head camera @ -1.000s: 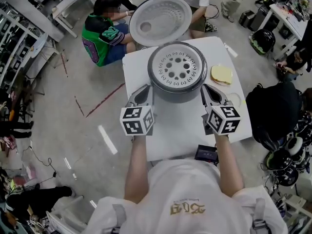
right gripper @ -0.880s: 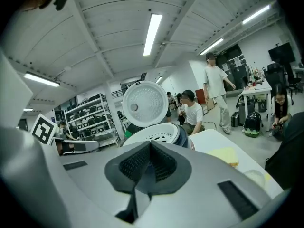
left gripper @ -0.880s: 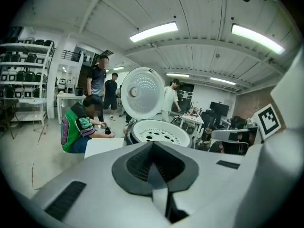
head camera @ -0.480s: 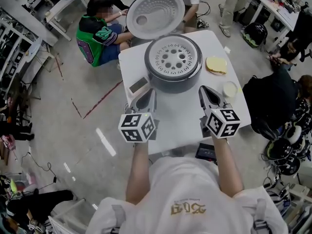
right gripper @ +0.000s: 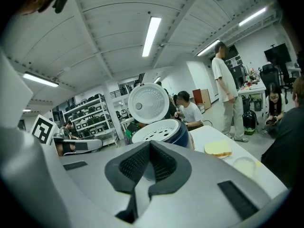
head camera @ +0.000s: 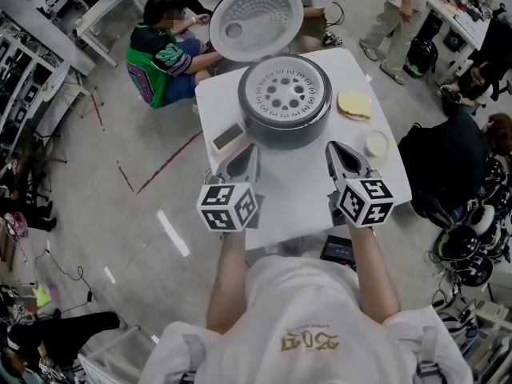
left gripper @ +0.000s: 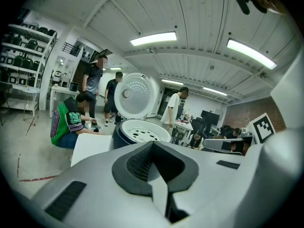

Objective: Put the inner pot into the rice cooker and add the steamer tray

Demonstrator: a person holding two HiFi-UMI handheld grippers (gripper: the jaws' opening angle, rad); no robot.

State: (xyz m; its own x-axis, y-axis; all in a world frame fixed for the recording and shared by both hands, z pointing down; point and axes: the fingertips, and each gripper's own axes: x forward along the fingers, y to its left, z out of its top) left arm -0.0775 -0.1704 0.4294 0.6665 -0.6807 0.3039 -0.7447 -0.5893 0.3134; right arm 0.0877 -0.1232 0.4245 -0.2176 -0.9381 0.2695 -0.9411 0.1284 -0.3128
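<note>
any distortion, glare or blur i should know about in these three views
Head view: even, soft light, mild wide-angle bowing, rice cooker crisp. Left gripper view: heavy fisheye, dark corners, ceiling lights blown out. Right gripper view: same fisheye, bright light strip, no motion blur.

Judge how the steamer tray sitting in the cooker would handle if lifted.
The tray looks thin, white and full of holes, so probably light yet stiff. Its smooth rim may slip in a pinch. Seated flat in the cooker, it seems unlikely to tip until raised.
</note>
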